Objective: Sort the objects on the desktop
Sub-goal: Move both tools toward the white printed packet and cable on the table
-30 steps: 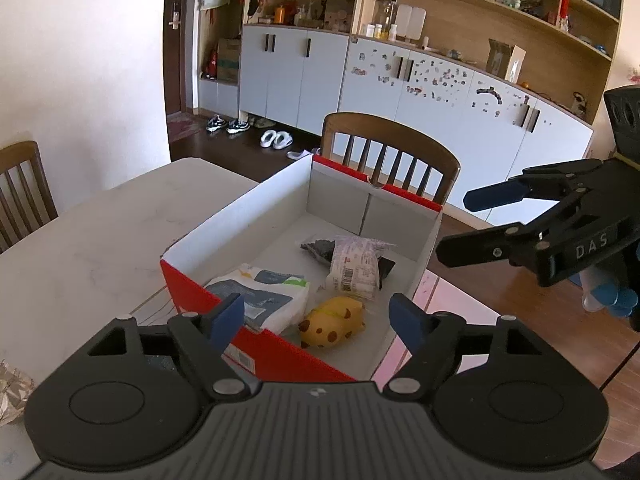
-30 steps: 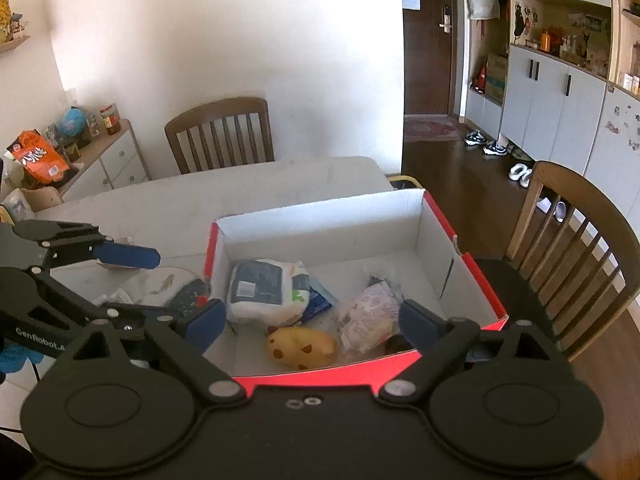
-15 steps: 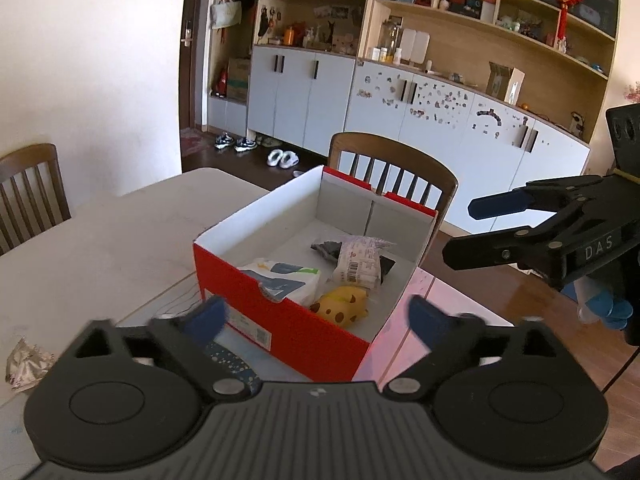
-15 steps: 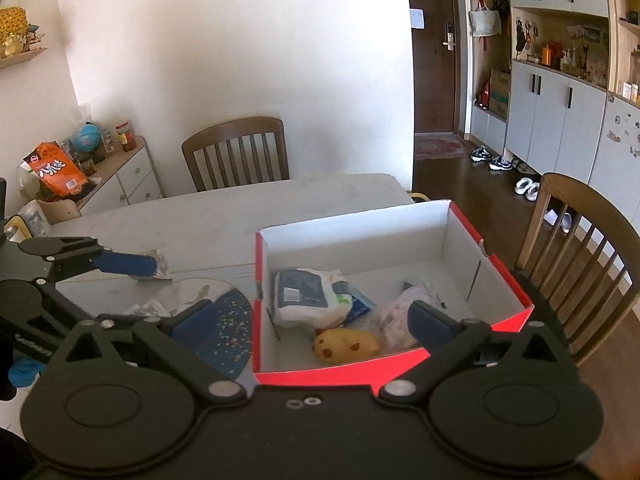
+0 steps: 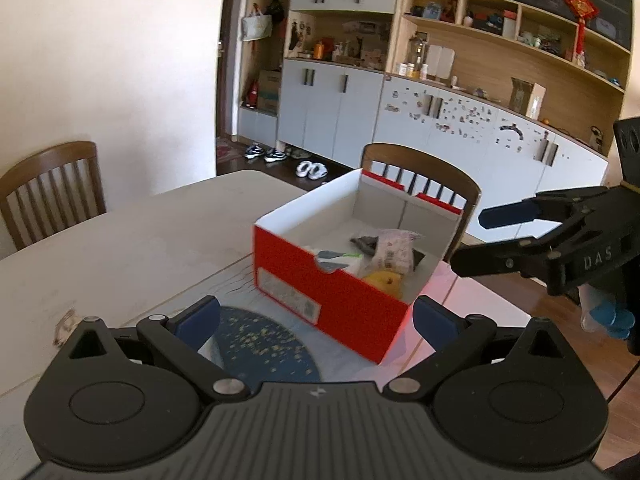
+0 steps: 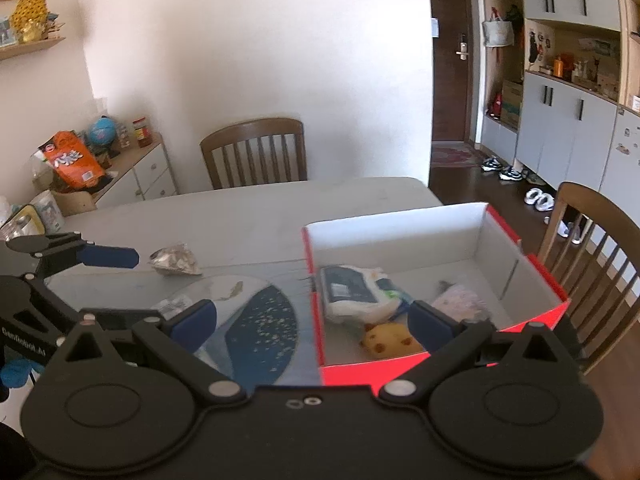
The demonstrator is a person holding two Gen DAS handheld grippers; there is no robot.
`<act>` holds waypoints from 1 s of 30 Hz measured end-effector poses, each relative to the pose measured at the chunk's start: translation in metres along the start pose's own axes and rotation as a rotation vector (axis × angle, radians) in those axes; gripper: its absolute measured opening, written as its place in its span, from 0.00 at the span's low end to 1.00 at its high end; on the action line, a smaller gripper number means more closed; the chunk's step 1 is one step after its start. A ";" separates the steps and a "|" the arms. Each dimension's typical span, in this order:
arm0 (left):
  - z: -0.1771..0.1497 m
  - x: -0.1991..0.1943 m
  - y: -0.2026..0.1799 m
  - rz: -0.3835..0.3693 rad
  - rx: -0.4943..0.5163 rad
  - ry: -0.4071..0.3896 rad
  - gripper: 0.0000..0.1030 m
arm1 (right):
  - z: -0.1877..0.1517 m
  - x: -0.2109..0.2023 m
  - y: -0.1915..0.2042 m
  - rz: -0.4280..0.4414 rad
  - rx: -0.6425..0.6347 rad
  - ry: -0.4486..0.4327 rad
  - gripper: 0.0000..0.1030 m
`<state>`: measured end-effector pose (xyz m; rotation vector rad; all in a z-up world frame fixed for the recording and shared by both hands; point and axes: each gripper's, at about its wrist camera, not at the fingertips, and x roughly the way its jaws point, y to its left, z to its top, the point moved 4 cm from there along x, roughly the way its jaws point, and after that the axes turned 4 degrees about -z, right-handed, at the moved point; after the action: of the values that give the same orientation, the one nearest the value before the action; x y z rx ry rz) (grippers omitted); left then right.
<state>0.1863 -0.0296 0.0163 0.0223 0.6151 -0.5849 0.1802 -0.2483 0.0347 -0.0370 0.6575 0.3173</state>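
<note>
both tools are standing spread wide, nothing between the fingers. left tool (image 5: 316, 318) is hanging over the pale worktop (image 5: 120, 240), just short of the red cardboard box with white inside (image 5: 332, 284). right tool (image 6: 312, 322) is sitting over the box's near red wall (its right finger is overlapping the box interior). lying in the box: a white-and-grey soft pack (image 6: 352, 292), a yellow spotted plush toy (image 6: 390, 340), a pinkish crinkled wrapper (image 6: 460, 300). a dark blue speckled round mat (image 6: 260, 328) is lying beside the box; a crumpled silver foil wrapper (image 6: 174, 260) is sitting further back, apart from it.
</note>
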 end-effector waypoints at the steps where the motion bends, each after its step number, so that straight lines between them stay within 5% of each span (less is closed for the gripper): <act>1: -0.002 -0.004 0.003 0.005 -0.003 -0.002 1.00 | -0.001 0.001 0.005 0.003 -0.007 0.002 1.00; 13: -0.027 -0.049 0.066 0.166 -0.071 -0.040 1.00 | -0.016 0.011 0.064 0.030 -0.070 -0.014 1.00; 30: -0.088 -0.077 0.118 0.255 -0.141 0.006 1.00 | -0.018 0.048 0.119 0.100 -0.118 -0.002 0.99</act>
<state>0.1503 0.1255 -0.0316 -0.0298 0.6470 -0.2942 0.1695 -0.1238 -0.0005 -0.1170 0.6389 0.4525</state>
